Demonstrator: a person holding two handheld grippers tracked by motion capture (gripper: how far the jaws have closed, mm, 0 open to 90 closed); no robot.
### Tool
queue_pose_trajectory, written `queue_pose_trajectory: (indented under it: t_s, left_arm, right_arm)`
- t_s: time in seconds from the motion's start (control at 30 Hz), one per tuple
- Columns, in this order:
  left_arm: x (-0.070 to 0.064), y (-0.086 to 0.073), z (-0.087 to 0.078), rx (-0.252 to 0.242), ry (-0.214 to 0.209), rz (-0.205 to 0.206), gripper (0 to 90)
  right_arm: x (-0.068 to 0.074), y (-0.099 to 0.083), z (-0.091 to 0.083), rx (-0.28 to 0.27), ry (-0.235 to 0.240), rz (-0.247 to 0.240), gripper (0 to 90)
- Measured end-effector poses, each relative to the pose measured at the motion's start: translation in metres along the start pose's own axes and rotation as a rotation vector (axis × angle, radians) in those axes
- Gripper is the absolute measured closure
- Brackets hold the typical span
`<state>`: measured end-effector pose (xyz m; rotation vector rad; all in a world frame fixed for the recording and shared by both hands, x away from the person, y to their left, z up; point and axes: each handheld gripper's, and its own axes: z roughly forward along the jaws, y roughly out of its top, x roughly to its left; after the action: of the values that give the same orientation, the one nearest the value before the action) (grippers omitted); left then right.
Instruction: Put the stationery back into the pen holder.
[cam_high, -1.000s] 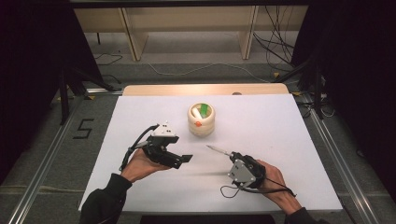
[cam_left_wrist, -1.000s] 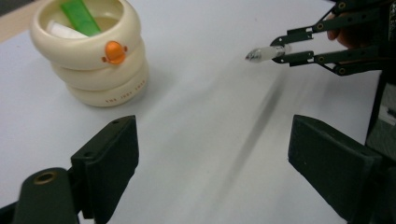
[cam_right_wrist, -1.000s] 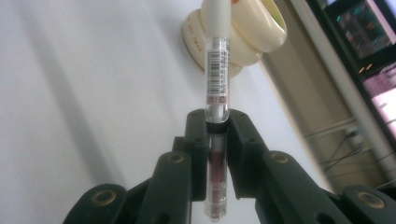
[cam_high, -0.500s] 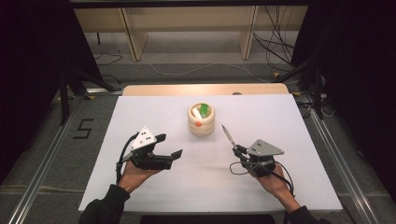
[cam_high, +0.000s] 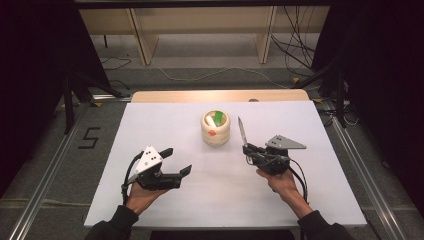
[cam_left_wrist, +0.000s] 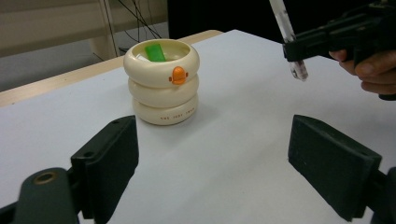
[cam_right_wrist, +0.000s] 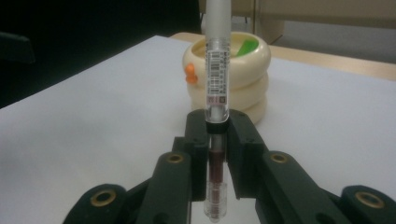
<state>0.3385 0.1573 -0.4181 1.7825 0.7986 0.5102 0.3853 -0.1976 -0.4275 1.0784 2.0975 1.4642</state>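
Observation:
A cream ringed pot (cam_high: 215, 130) with an orange knob stands at the table's middle, and a green piece (cam_high: 219, 118) leans inside it. My right gripper (cam_high: 247, 149) is shut on a clear-barrelled pen (cam_high: 241, 131), held upright just right of the pot. In the right gripper view the pen (cam_right_wrist: 216, 70) rises between the closed jaws (cam_right_wrist: 217, 128), with the pot (cam_right_wrist: 250, 74) right behind it. My left gripper (cam_high: 179, 160) is open and holds nothing, at the front left. Its view looks between wide jaws (cam_left_wrist: 212, 158) at the pot (cam_left_wrist: 162, 81) and the pen (cam_left_wrist: 289, 32).
A white sheet (cam_high: 150, 125) covers the table, and a bare wooden strip (cam_high: 165, 96) shows along the far edge. Beyond it are wooden shelf legs (cam_high: 140, 37) and cables on the floor. Metal rails (cam_high: 45, 175) run beside the table.
My right gripper has lifted away from the person and turned, so the pen went from lying flat to standing upright near the pot. My left gripper drifted slightly left and back.

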Motion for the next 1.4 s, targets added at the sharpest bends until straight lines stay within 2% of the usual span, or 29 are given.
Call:
queue_pose_trajectory:
  t_s: [0.03,0.27,0.4,0.63,1.07,1.2,1.4]
  left_arm:
    - [0.000,-0.001,-0.001,0.002,-0.002,-0.001,16.1]
    - [0.002,-0.006,-0.004,-0.007,0.004,-0.035,16.1]
    - [0.002,-0.006,-0.007,-0.007,0.007,-0.029,16.0]
    - [0.004,-0.009,-0.009,0.010,0.016,-0.009,16.0]
    - [0.007,-0.009,-0.011,0.001,0.030,-0.014,15.9]
    - [0.007,-0.009,-0.011,-0.002,0.030,-0.013,15.9]
    - [0.007,-0.009,-0.011,-0.004,0.030,-0.013,16.0]
  right_arm:
    - [0.000,0.002,0.003,-0.006,0.001,-0.005,79.8]
    - [-0.001,0.027,0.029,-0.029,0.017,0.048,79.7]
    - [-0.003,0.043,0.046,-0.035,0.008,0.051,79.7]
    - [-0.010,0.056,0.059,-0.042,-0.003,0.075,79.6]
    - [-0.015,0.080,0.096,-0.039,-0.041,0.081,79.5]
    - [-0.013,0.085,0.108,-0.033,-0.055,0.065,79.5]
    - [-0.011,0.089,0.116,-0.029,-0.060,0.061,79.5]
